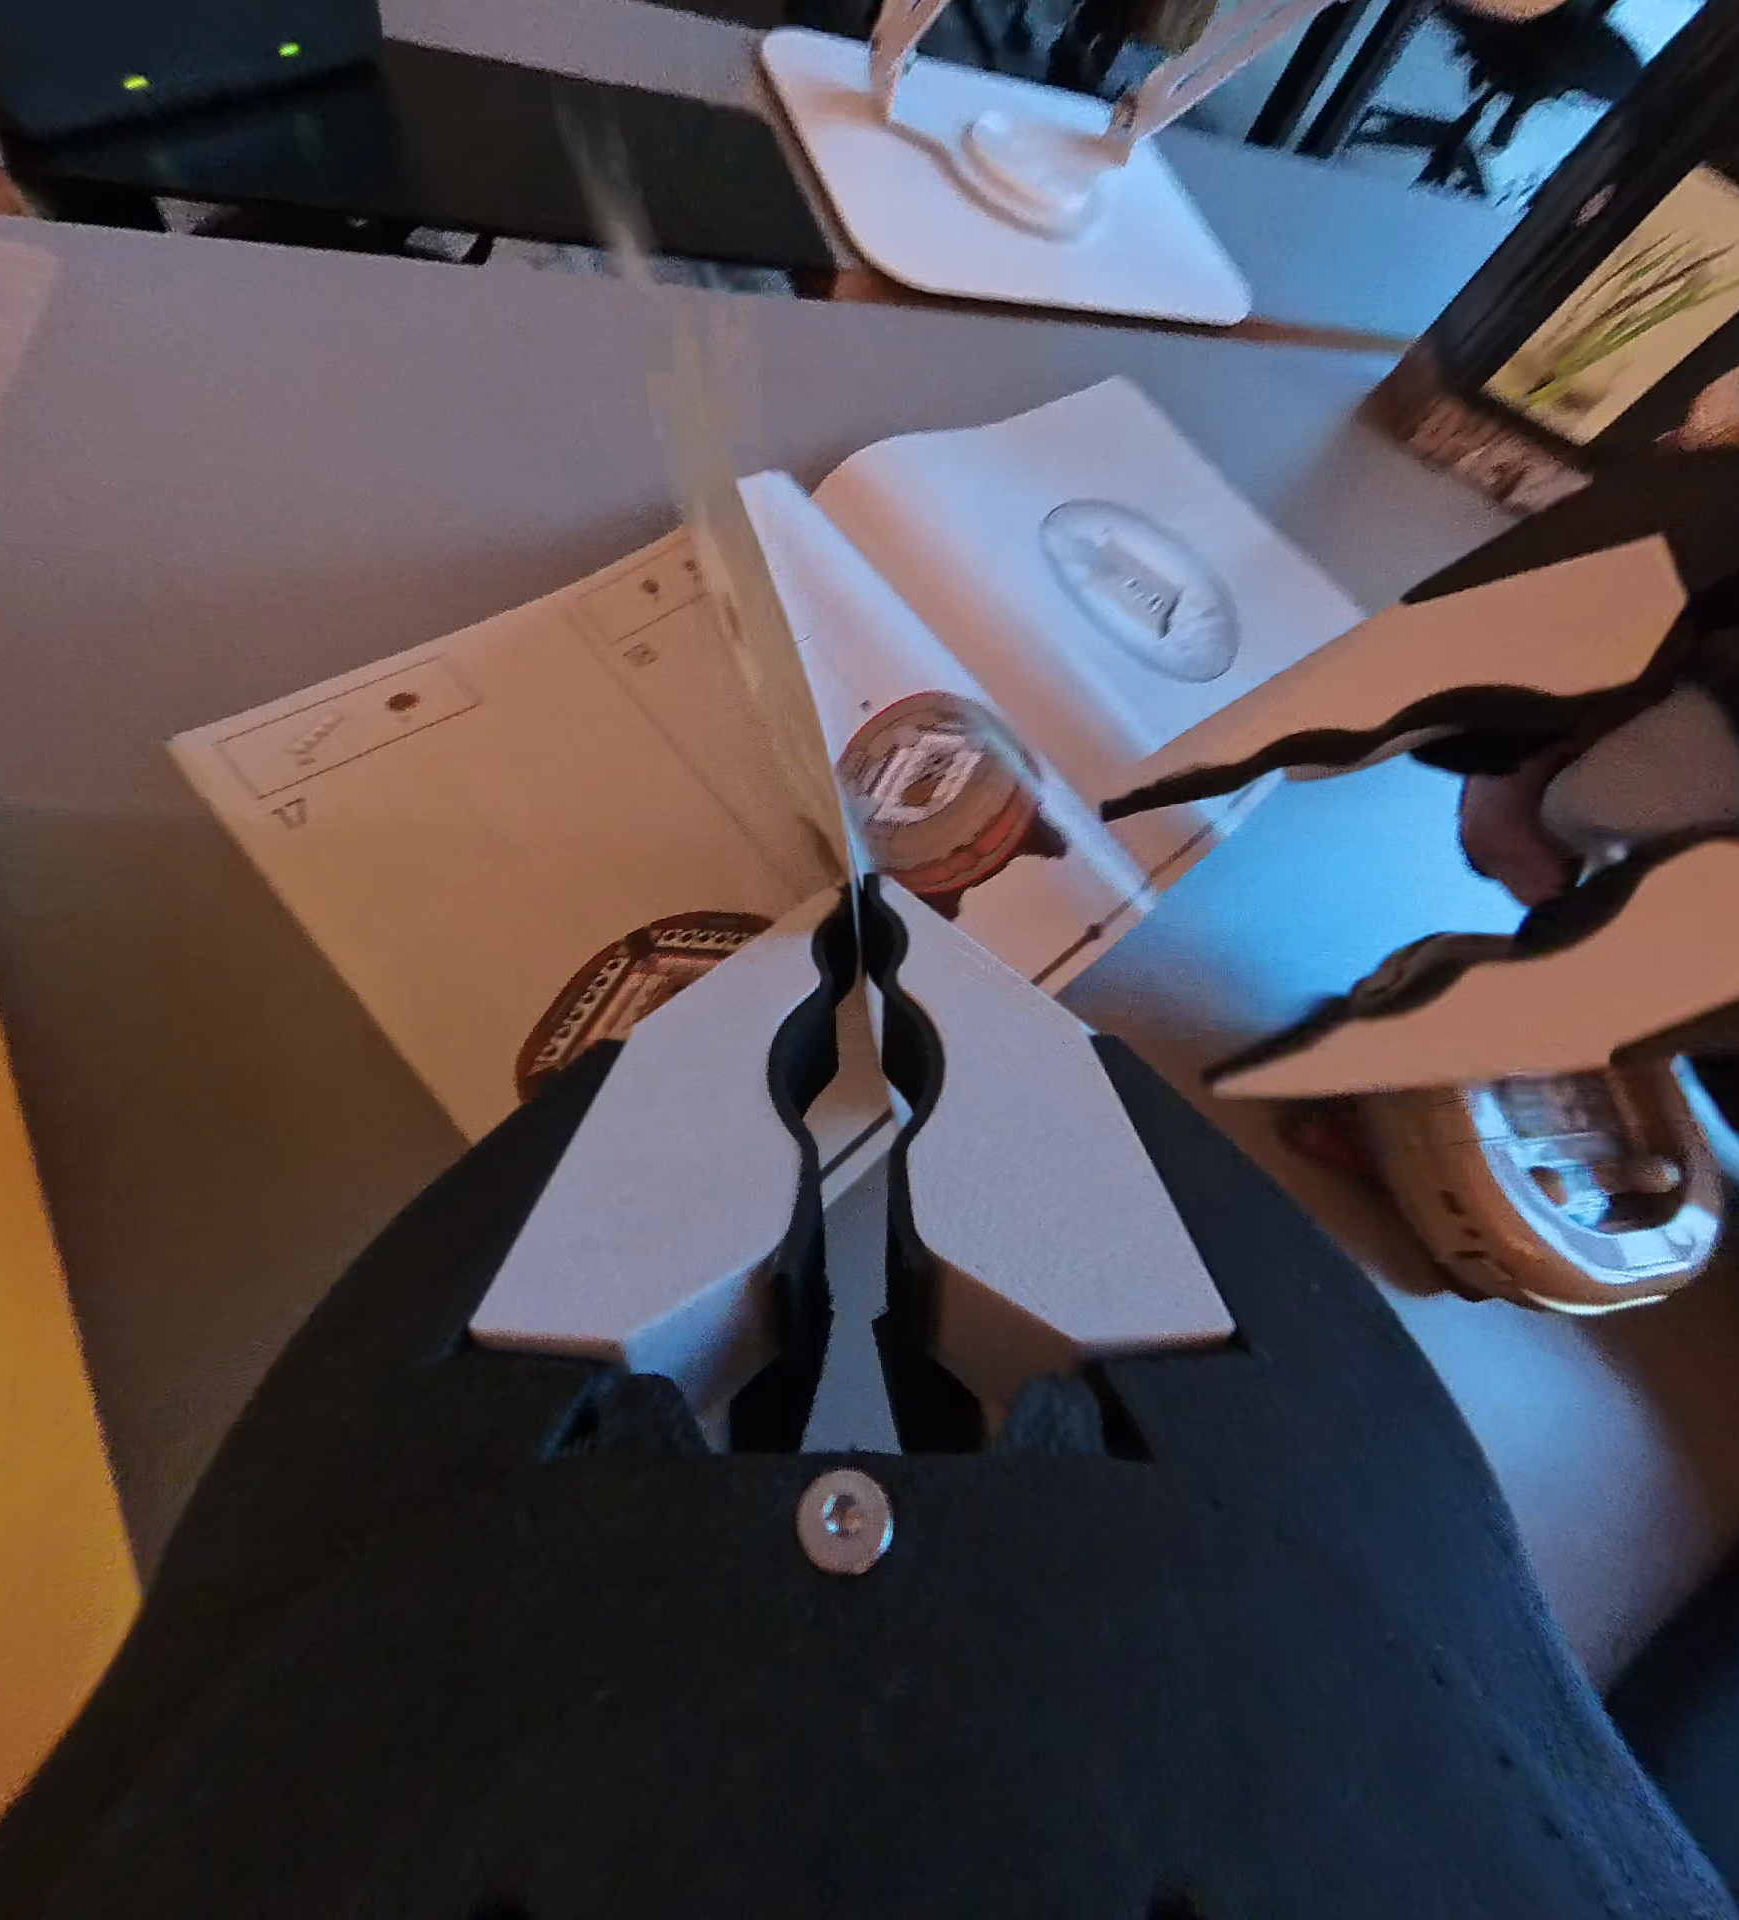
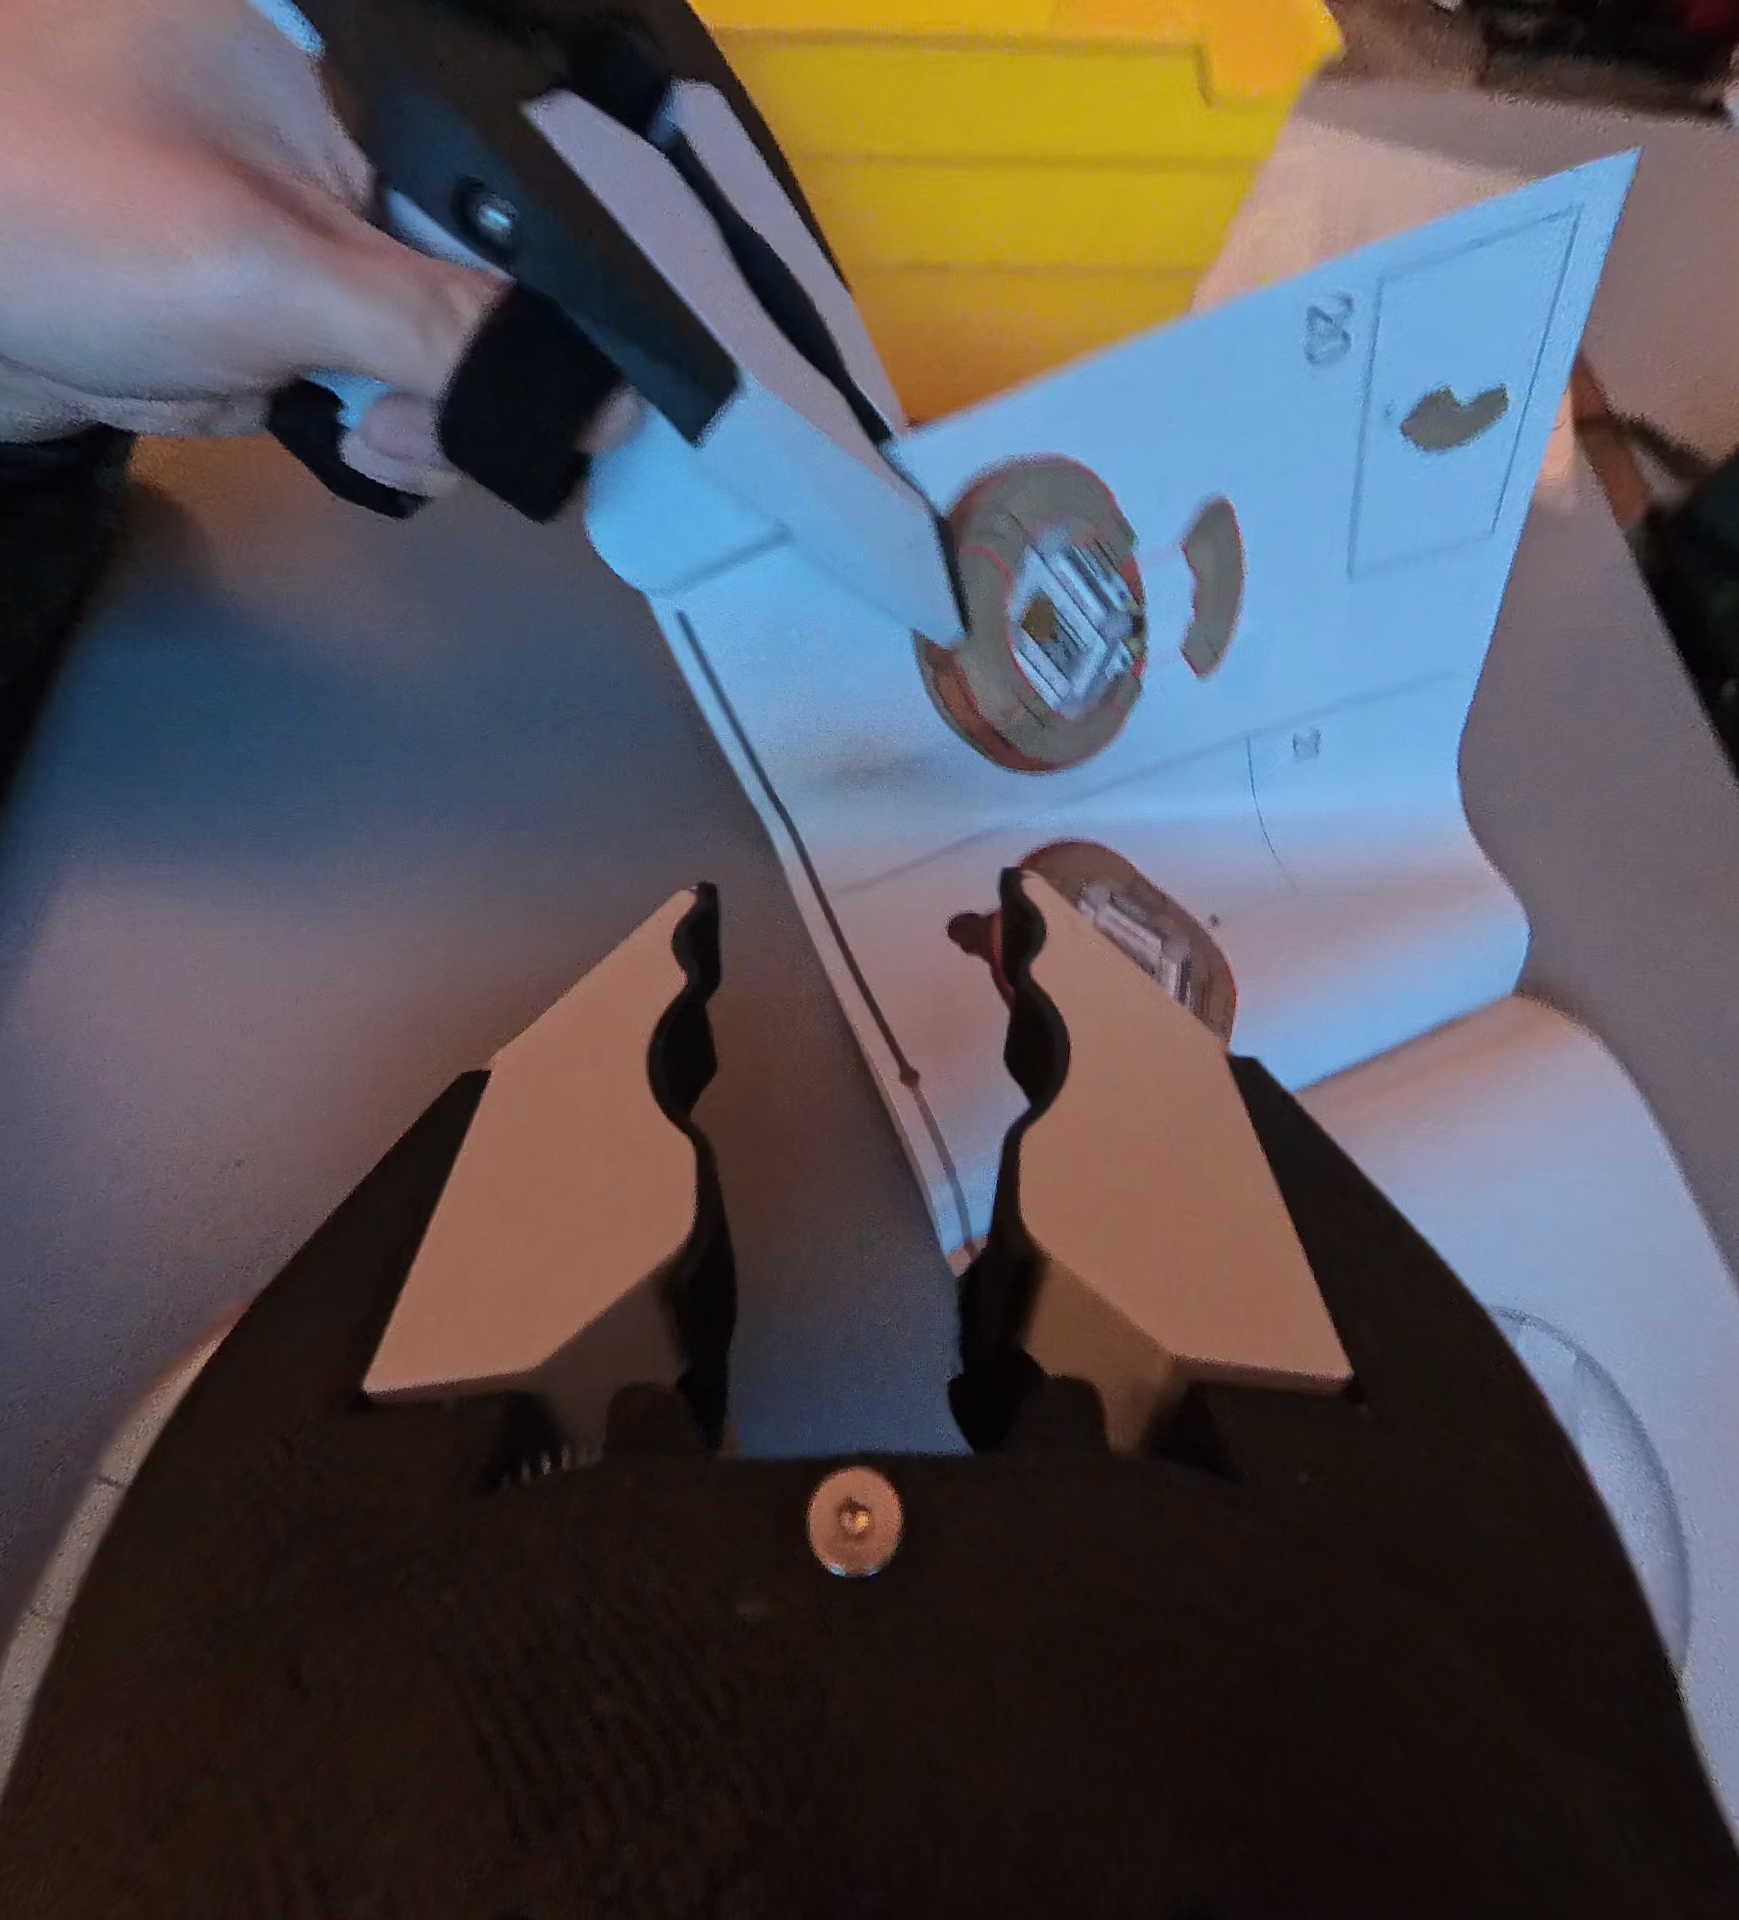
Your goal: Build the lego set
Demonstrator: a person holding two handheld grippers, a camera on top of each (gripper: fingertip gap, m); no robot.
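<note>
Booklet page [image 1: 792,665] between left fingers [image 1: 730,1091]

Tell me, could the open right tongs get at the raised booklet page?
Probably yes: the right tongs are open and empty, with the page just ahead. The left tongs pinch its edge, beyond.

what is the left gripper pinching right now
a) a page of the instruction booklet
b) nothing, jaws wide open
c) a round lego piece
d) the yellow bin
a: the left gripper is shut on a thin page standing up from the open instruction booklet.
</note>
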